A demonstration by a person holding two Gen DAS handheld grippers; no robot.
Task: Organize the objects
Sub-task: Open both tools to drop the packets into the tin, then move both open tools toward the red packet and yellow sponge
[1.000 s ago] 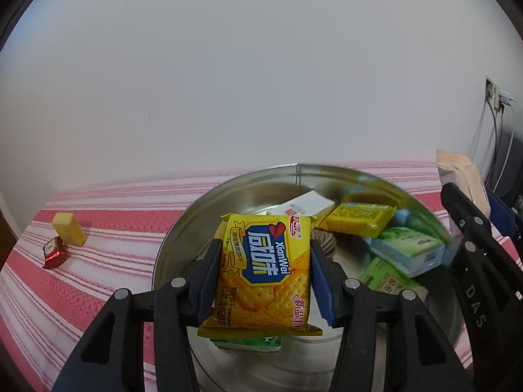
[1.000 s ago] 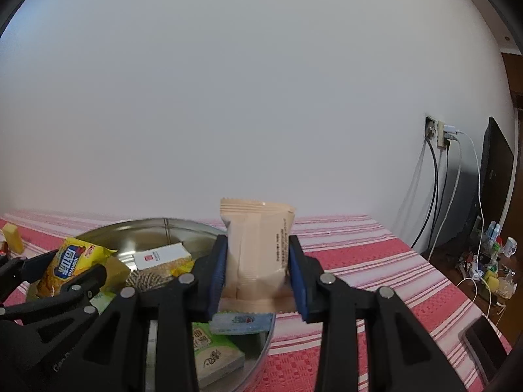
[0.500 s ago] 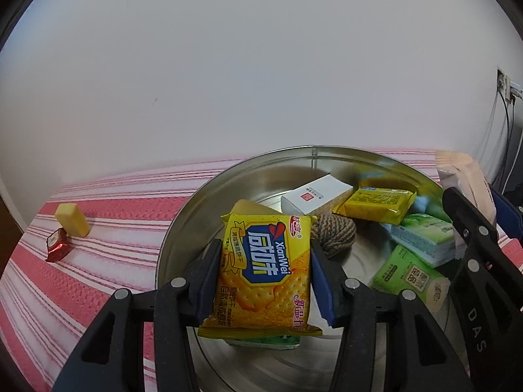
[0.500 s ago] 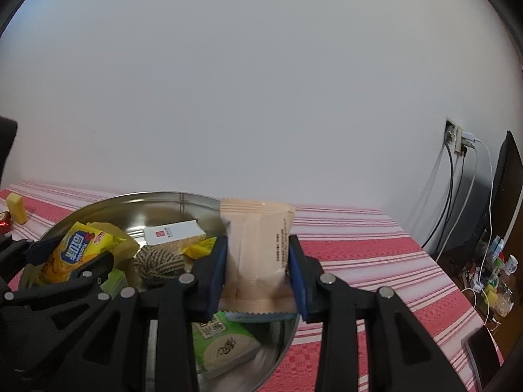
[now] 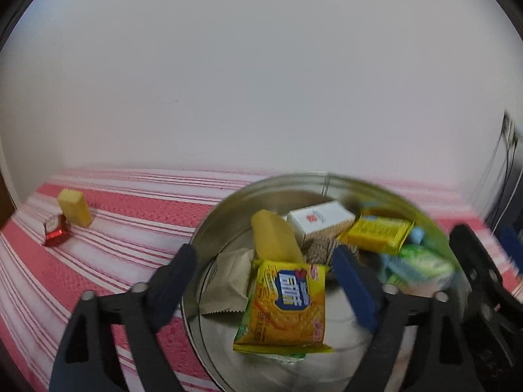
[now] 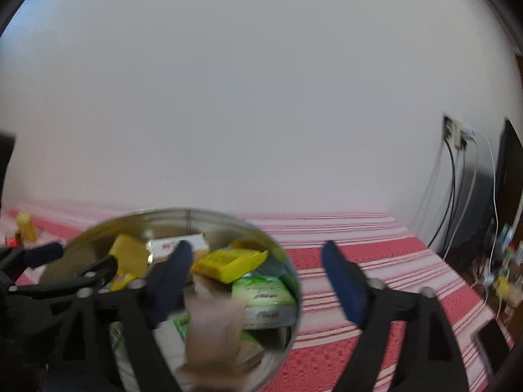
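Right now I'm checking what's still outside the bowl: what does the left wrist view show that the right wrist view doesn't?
Only the left wrist view shows clearly the yellow biscuit packet between the left gripper's open jaws, which have just been opening.

Only the right wrist view shows the wall socket and the blurred beige packet at the right gripper's just-opened jaws.

Both show the metal bowl, the white box, and the yellow block on the striped cloth.
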